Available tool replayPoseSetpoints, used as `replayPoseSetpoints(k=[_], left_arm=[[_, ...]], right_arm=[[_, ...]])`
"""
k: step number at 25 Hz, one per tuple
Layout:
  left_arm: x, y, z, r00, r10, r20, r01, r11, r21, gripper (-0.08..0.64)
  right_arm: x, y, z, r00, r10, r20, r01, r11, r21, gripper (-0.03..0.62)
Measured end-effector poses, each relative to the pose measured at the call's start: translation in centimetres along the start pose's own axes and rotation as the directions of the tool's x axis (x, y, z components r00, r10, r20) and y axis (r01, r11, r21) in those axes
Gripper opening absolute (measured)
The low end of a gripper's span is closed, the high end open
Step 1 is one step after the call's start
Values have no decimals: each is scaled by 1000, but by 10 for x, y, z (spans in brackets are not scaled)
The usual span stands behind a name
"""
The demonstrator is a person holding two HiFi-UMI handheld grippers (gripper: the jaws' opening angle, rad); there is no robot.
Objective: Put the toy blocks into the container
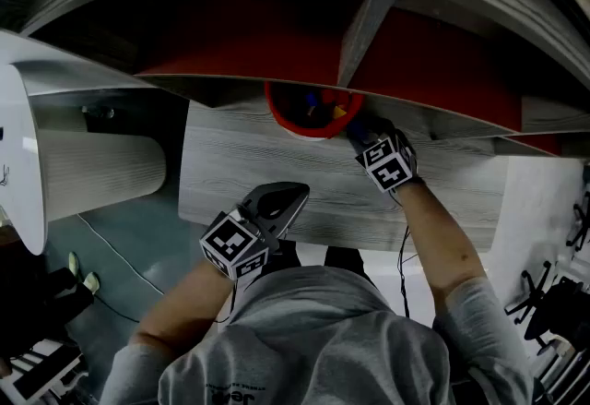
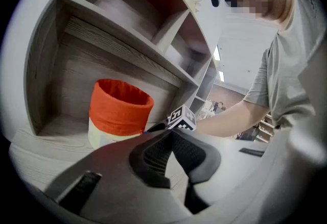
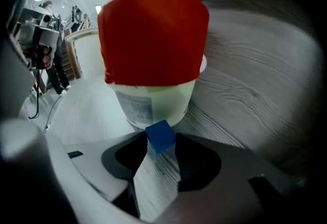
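**Blue block pinched at the container's foot**

Nearest us, our left gripper (image 2: pixel 171 132) hung empty, jaws together. Farther on, our right gripper (image 3: pixel 161 142) pinched the blue block (image 3: pixel 160 135) by two flat sides on the surface (image 3: pixel 245 95), just beside the red-lined container (image 3: pixel 153 54). We judged the block light, rigid and rather slick, so a square hold on opposite faces suited it. Shelves (image 2: pixel 127 49) rose behind.

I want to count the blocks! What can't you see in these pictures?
- Inside the bucket: head view, the shelf covers part; both gripper views show only its outside, so blocks can't be counted.
- Its label: right gripper view, too blurred to read.
- Blue block held by the right gripper: head view, hidden behind that gripper.
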State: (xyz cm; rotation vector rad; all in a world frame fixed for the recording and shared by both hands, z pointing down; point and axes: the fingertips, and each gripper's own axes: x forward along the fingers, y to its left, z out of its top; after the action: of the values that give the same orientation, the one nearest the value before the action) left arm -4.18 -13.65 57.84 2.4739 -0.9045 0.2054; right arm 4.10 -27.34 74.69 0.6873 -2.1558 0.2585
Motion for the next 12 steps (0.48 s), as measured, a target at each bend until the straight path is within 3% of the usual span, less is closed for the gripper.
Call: replayPoseSetpoints(k=[12], left_arm=[[-36, -22, 84, 991, 11, 135, -22, 996, 81, 12]], right_arm=[[-141, 12, 88, 990, -30, 135, 28, 999, 22, 201]])
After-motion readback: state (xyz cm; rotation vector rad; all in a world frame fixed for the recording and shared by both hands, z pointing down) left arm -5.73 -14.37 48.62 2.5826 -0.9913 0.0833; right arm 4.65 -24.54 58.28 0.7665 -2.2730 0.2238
